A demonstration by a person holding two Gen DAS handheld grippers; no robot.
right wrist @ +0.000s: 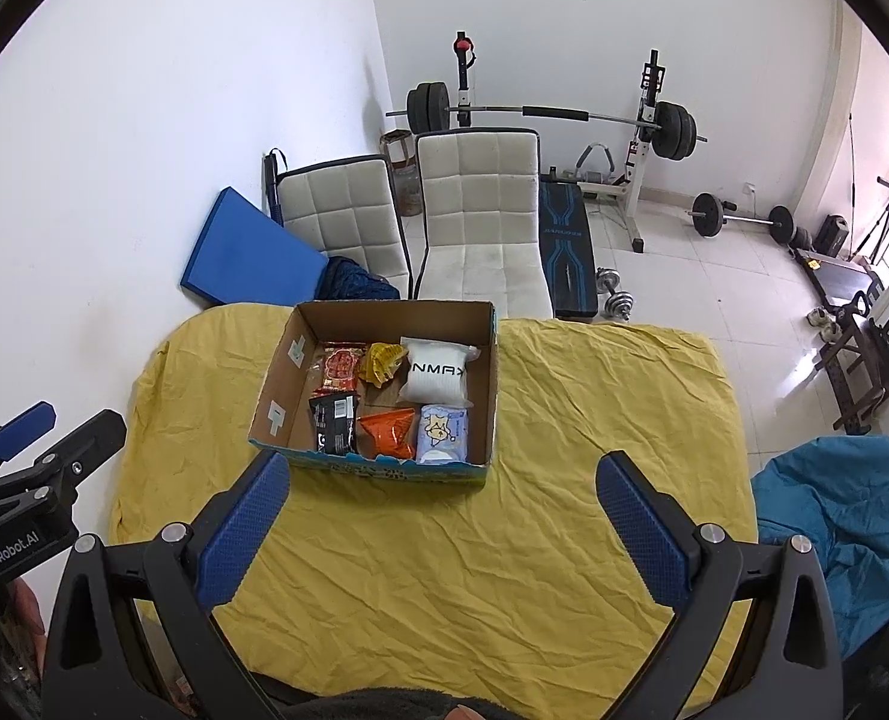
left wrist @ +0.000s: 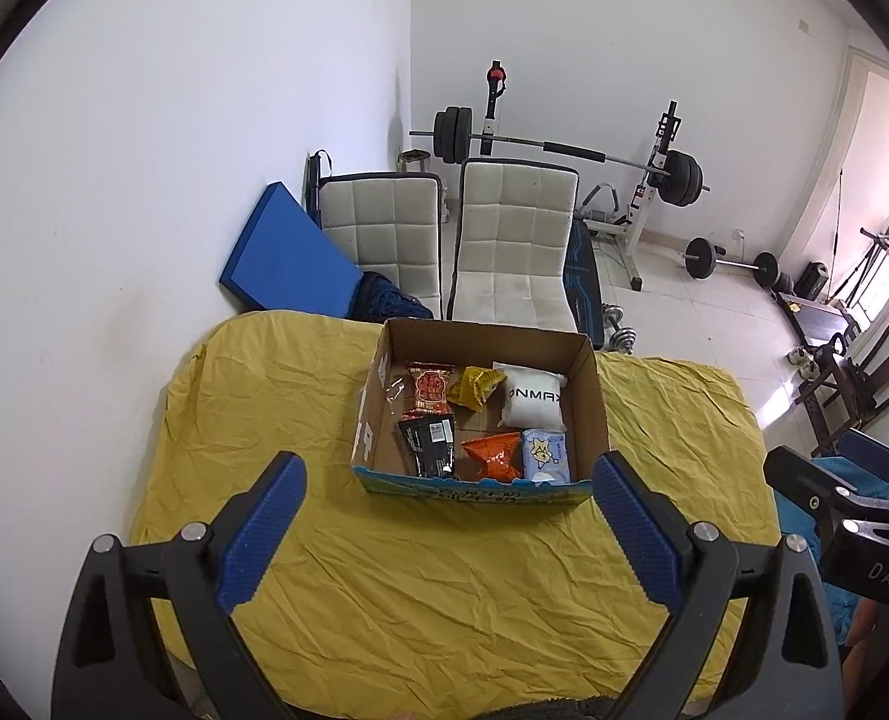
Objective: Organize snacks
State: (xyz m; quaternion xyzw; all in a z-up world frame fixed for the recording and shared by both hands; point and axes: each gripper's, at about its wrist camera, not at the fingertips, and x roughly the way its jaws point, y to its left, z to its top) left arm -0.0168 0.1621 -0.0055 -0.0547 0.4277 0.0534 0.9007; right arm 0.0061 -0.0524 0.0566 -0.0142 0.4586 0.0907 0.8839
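An open cardboard box (left wrist: 594,402) (right wrist: 273,387) stands at the far middle of the yellow-clothed table (left wrist: 444,570) (right wrist: 474,540). Inside lie several snack packs: a red pack (left wrist: 429,387) (right wrist: 341,369), a yellow one (left wrist: 474,387) (right wrist: 381,363), a white pillow pack (left wrist: 533,399) (right wrist: 438,375), a black pack (left wrist: 429,444) (right wrist: 335,420), an orange bag (left wrist: 495,456) (right wrist: 391,429) and a pale blue pack (left wrist: 543,453) (right wrist: 441,435). My left gripper (left wrist: 450,480) is open above the table, short of the box, holding nothing. My right gripper (right wrist: 444,480) is open too, also empty.
Two white padded chairs (left wrist: 513,240) (right wrist: 480,222) stand behind the table, with a blue mat (left wrist: 285,252) against the wall. A barbell rack (left wrist: 564,150) and dumbbells (left wrist: 618,333) fill the floor beyond. A blue beanbag (right wrist: 846,534) sits at the table's right.
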